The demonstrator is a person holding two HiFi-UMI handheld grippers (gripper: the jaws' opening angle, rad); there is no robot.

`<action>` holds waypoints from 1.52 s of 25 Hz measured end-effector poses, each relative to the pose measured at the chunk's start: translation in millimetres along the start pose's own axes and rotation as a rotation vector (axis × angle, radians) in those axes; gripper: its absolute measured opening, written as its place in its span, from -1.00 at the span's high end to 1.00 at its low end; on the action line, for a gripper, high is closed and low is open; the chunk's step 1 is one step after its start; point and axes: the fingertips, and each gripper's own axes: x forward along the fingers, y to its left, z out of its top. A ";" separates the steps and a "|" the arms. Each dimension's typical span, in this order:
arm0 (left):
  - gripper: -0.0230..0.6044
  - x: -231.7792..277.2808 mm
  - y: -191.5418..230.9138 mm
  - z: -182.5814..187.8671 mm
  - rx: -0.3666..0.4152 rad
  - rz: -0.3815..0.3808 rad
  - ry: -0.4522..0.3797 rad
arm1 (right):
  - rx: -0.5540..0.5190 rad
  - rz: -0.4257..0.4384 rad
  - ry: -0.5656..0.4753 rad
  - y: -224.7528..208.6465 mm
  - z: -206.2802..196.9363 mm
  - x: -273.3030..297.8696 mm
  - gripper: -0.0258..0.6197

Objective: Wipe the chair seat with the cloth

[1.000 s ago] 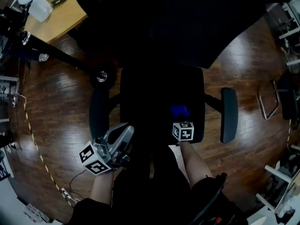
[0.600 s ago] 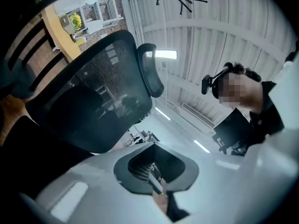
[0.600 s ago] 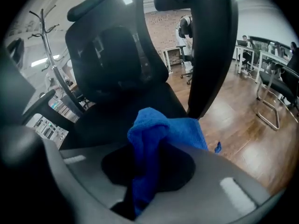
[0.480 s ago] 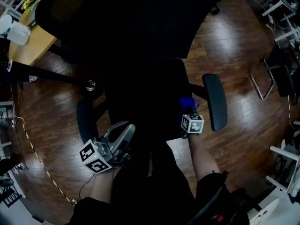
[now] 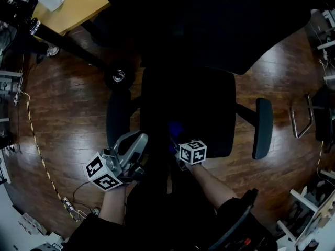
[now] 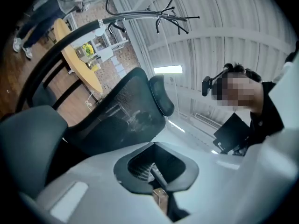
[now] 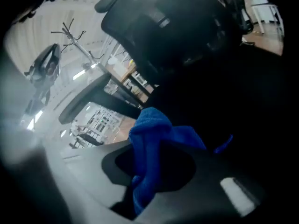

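Cloth (image 7: 156, 136) clamped in right gripper (image 5: 177, 141) (at front of chair seat (image 5: 207, 111)).

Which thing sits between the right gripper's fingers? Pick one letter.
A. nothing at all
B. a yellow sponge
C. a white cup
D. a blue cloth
D: the right gripper view shows the blue cloth bunched between the fingers of the right gripper, in front of the dark chair seat.
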 end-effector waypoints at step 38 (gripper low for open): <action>0.92 72.6 -29.9 -83.1 -0.050 -0.168 0.191 | 0.165 -0.432 -0.134 -181.8 -36.5 -175.0 0.73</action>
